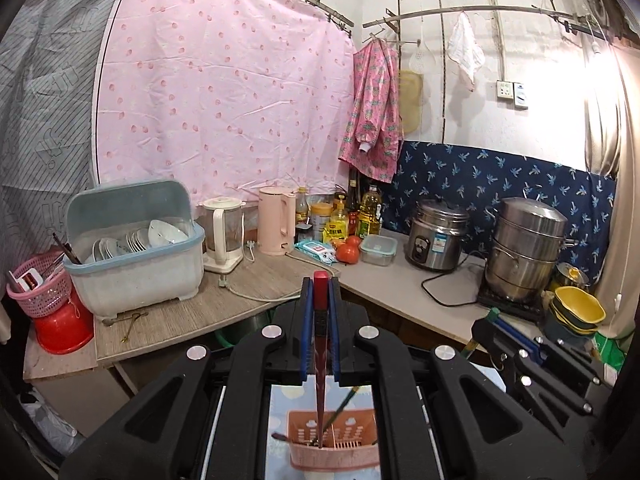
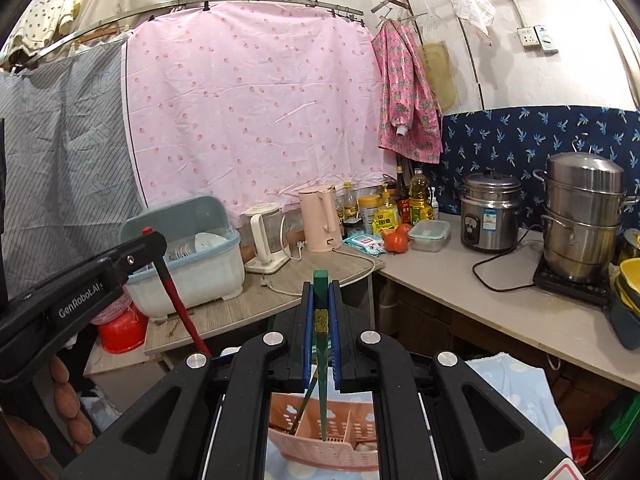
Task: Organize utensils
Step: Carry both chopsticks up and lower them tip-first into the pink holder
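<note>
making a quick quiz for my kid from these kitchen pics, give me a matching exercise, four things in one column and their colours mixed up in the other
Things:
1. chopstick in the left tongs
2. chopstick in the right tongs
3. electric kettle
4. utensil basket below the tongs

Colours:
A. pale pink
B. green
C. salmon pink with slots
D. dark red

Pairs: 1-D, 2-B, 3-A, 4-C
</note>
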Motion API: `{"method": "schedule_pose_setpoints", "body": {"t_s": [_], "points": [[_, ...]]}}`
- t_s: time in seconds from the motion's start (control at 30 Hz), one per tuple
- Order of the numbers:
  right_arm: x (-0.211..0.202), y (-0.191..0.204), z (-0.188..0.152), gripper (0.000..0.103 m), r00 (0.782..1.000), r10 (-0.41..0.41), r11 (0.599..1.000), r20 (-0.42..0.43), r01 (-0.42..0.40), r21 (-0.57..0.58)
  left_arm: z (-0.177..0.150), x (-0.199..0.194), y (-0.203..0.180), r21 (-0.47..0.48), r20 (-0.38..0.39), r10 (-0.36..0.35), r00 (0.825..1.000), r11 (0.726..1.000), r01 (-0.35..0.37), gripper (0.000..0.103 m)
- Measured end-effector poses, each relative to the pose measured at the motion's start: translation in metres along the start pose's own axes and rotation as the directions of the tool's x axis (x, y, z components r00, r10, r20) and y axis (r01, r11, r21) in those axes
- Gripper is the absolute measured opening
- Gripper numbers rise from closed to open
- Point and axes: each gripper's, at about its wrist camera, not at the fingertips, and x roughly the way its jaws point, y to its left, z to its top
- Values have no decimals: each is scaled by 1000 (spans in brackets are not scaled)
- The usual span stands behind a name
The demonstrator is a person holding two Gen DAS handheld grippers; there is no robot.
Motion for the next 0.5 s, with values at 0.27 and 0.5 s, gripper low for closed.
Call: {"method": "schedule_pose_setpoints", "body": {"t_s": [0.27,0.5], "points": [[47,-4,-35,7,997,-6,1000,-83,6,0,-28,44,8,1,-52,13,999,1000,-13,7],[60,-7,-64,15,990,-32,999,-136,31,-13,-63,62,10,1,-124,13,992,1000,-13,8]]}}
